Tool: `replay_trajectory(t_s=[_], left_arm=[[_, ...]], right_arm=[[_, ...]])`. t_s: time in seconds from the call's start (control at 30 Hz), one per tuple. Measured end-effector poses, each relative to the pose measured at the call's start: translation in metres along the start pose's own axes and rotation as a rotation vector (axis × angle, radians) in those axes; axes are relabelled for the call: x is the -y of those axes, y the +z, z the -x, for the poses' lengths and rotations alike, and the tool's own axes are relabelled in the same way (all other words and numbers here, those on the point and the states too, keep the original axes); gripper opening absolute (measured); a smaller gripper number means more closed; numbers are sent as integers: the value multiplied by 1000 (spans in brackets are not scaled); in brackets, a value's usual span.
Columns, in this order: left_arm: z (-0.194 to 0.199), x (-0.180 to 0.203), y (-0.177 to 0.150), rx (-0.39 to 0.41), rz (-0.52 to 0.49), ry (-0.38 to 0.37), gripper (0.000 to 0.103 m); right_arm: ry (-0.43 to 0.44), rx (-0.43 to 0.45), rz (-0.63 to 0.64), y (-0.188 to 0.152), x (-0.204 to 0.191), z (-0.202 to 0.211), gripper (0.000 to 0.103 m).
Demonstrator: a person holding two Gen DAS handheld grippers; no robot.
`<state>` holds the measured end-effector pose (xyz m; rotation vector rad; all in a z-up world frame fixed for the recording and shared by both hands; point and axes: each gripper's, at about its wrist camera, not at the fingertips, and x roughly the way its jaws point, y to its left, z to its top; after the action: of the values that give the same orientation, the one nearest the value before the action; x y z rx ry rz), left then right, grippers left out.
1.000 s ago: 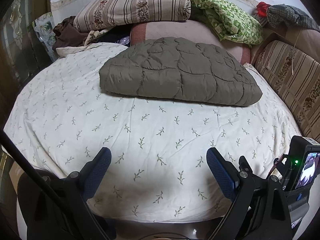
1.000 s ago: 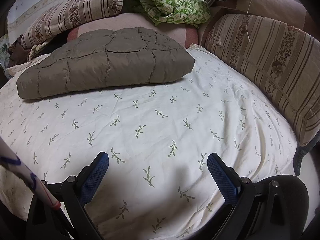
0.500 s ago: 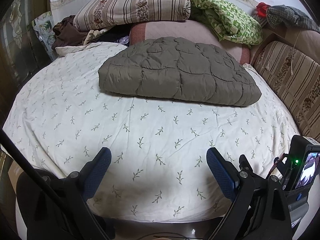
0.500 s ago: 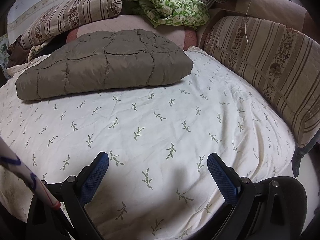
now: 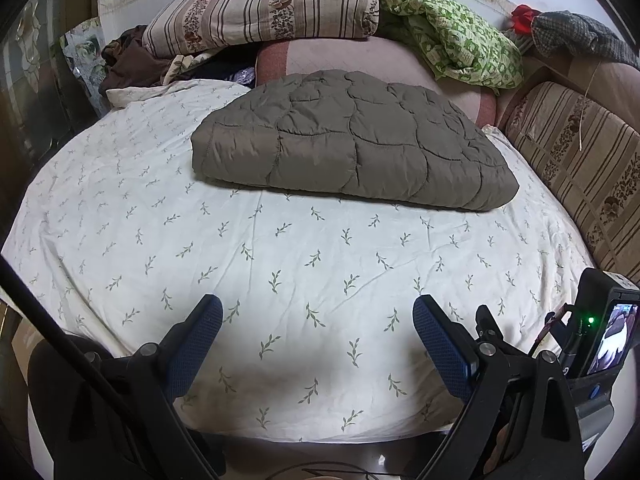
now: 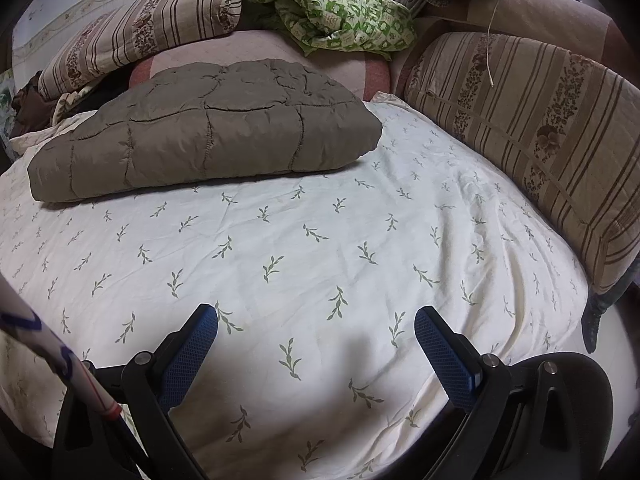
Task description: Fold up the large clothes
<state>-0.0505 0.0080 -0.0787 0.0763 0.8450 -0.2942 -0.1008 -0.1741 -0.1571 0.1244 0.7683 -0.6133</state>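
I see the folded olive-brown quilted padded garment (image 5: 352, 140) lying flat toward the far side of the bed, on the cream bedsheet printed with small green sprigs (image 5: 280, 272). My left tongs (image 5: 318, 338) hang over the near edge of the sheet, blue pads spread wide apart and holding nothing. My right tongs (image 6: 316, 344) sit likewise, parted and empty, well short of the garment (image 6: 208, 136). Striped floral cushions (image 6: 532, 120) line the right side.

- Bed (image 5: 280, 280), under a white leaf-print sheet (image 6: 320, 240), is carrying all items.
- Folded olive quilted garment (image 5: 352, 148) is lying flat toward 12 o'clock.
- Striped cushion (image 6: 540, 128) is resting along 3 o'clock edge.
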Motion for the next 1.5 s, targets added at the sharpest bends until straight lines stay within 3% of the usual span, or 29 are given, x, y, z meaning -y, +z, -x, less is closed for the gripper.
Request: replay_trajectory(t_s=[0.43, 0.83, 1.5], left_arm=[[31, -4, -1, 69, 21, -34, 95], [60, -7, -13, 109, 24, -48, 95], [38, -2, -14, 53, 11, -27, 95]], right_arm=[[-33, 58, -2, 2, 7, 18, 101], [-6, 84, -42, -9, 14, 54, 101], [-5, 55, -1, -17, 3, 41, 101]])
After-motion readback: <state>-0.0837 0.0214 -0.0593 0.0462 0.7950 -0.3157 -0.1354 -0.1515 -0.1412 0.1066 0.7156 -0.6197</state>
